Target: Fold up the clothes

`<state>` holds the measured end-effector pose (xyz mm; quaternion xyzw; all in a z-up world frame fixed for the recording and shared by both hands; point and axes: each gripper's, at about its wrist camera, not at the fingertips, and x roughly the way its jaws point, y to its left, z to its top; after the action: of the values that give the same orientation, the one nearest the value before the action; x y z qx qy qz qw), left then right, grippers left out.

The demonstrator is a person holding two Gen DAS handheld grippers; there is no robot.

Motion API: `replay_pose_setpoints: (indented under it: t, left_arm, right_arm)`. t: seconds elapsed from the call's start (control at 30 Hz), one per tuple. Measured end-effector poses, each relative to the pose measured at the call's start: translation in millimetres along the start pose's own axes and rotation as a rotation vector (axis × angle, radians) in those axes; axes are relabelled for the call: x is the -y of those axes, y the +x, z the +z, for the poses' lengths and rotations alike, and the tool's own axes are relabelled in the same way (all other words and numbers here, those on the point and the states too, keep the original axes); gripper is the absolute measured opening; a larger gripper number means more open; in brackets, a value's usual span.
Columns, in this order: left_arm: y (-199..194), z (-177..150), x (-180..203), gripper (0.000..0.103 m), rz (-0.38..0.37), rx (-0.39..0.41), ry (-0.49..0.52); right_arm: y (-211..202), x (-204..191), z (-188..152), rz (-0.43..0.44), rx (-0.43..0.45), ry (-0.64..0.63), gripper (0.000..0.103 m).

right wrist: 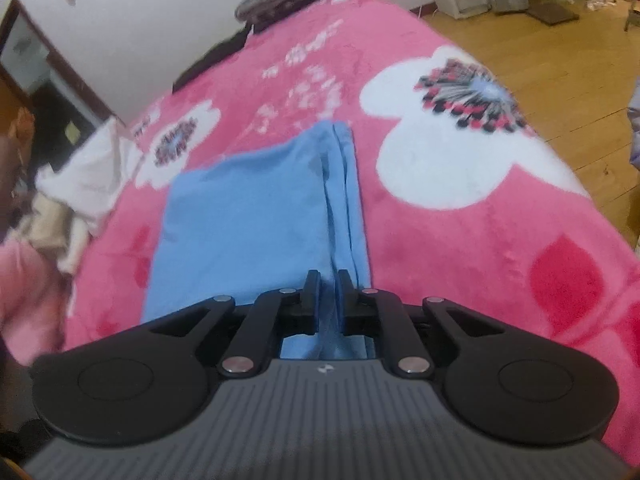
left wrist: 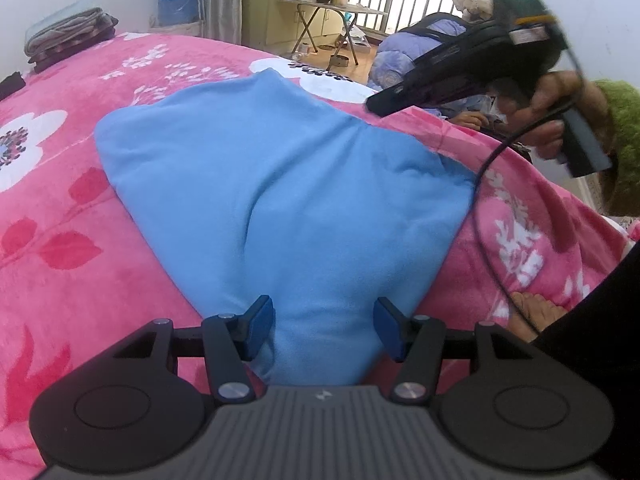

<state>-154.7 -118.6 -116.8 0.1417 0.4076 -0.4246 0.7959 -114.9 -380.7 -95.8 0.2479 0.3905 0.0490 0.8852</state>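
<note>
A light blue cloth (left wrist: pixel 280 184) lies partly folded on a pink floral blanket (left wrist: pixel 80 280). My left gripper (left wrist: pixel 325 320) stands open at the cloth's near end, with the bunched cloth running between its blue pads (left wrist: pixel 262 322). In the right wrist view the cloth (right wrist: pixel 248 216) shows a folded edge along its right side. My right gripper (right wrist: pixel 329 292) is shut on that edge, with blue fabric pinched between the narrow jaws. From the left wrist view, the right gripper (left wrist: pixel 374 106) sits at the cloth's far right edge, held by a hand (left wrist: pixel 556 120).
A stack of folded grey and dark clothes (left wrist: pixel 68 36) sits at the blanket's far end. White and cream garments (right wrist: pixel 80 184) lie at the bed's left side. A blue quilt (left wrist: pixel 400 52), a folding table (left wrist: pixel 332 4) and wooden floor (right wrist: pixel 560 60) lie beyond the bed. A black cable (left wrist: pixel 484 184) hangs over the blanket.
</note>
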Motion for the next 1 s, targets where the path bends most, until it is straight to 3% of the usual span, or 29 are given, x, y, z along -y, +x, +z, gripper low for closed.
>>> replay_pose_setpoints:
  t: [0.2, 0.43, 0.5, 0.67, 0.83, 1.0]
  left_arm:
    - [-1, 0, 3, 0.057, 0.013, 0.001, 0.004]
    - [-5, 1, 5, 0.057, 0.056, -0.002, 0.009]
    - [-5, 1, 5, 0.057, 0.066, -0.003, 0.009]
    - [-4, 2, 7, 0.057, 0.086, -0.008, 0.02]
    - [-5, 2, 8, 0.057, 0.109, -0.013, 0.034]
    - [-9, 2, 8, 0.057, 0.138, -0.007, 0.037]
  right_arm:
    - [-28, -9, -13, -0.003, -0.04, -0.087, 0.024]
    - [-24, -25, -38, -0.011, -0.102, -0.218, 0.027]
    - [-21, -26, -43, -0.053, -0.096, -0.251, 0.004]
    - [-22, 5, -48, -0.038, -0.029, -0.047, 0.004]
    - [-27, 16, -49, -0.016, -0.013, 0.043, 0.006]
    - [-56, 12, -44, -0.071, 0.045, -0.017, 0.01]
